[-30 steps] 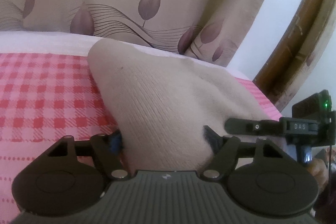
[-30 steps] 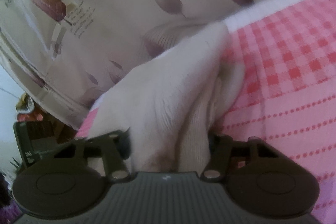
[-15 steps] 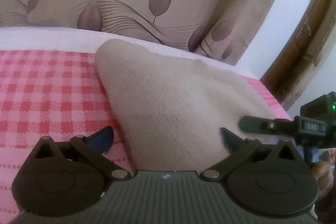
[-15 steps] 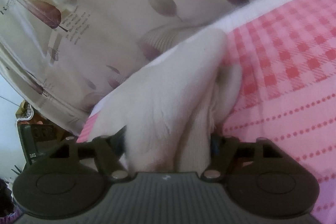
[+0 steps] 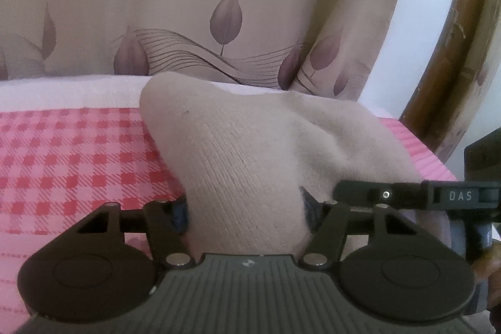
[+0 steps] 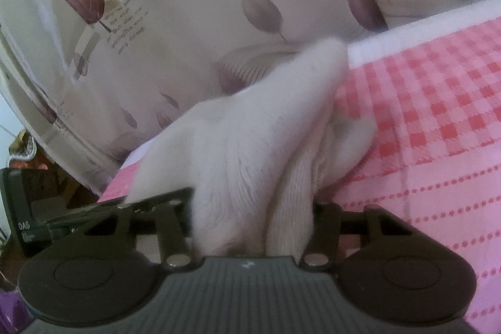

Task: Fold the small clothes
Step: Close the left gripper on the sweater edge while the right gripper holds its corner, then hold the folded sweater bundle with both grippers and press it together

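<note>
Left gripper fingertips: buried in the cream knit garment, so the pads do not show; only a sliver of blue shows at the left finger.
Right gripper fingertips: hidden behind bunched folds of the garment.
Garment's near edge: covered by both gripper bodies at the bottom of each view.
Garment's kind: cannot be told; its full outline is never in view.
Garment's far tip, right wrist view: soft with blur.
Pink checked bedsheet: cut off at the left and lower edges.
Printed words on the curtain: too small and blurred to read.
Dark things at the left edge, right wrist view: unclear.
</note>
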Available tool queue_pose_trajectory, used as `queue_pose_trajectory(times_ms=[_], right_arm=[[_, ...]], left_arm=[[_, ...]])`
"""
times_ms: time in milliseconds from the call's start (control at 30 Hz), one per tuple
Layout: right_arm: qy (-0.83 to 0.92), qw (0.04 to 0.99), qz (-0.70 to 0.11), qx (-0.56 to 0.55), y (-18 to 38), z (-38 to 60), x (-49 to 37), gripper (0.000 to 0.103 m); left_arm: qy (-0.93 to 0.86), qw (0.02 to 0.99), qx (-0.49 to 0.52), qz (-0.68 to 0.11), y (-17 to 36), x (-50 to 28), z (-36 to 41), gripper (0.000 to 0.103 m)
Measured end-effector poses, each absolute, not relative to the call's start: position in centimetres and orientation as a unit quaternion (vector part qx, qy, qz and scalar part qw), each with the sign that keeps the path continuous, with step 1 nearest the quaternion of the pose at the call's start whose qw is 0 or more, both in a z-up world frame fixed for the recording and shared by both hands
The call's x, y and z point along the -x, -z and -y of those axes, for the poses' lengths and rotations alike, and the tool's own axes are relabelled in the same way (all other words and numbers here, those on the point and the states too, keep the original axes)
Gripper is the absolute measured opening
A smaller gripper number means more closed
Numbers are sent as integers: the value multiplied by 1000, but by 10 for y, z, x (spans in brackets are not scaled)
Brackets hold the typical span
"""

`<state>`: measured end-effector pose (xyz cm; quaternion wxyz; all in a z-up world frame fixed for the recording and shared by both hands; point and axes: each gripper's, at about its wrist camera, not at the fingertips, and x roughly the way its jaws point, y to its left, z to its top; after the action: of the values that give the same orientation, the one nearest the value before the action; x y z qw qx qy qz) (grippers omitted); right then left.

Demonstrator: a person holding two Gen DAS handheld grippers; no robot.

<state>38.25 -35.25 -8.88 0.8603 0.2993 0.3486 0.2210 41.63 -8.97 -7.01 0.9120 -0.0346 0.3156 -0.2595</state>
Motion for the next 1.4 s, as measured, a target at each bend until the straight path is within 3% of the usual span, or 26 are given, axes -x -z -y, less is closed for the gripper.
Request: queue_pose_trajectory(times_ms=[1400], right_arm=[[-227, 835, -349, -359, 73, 310, -342, 53]], left_arm=[[224, 920, -2, -322, 47, -370, 59, 59]])
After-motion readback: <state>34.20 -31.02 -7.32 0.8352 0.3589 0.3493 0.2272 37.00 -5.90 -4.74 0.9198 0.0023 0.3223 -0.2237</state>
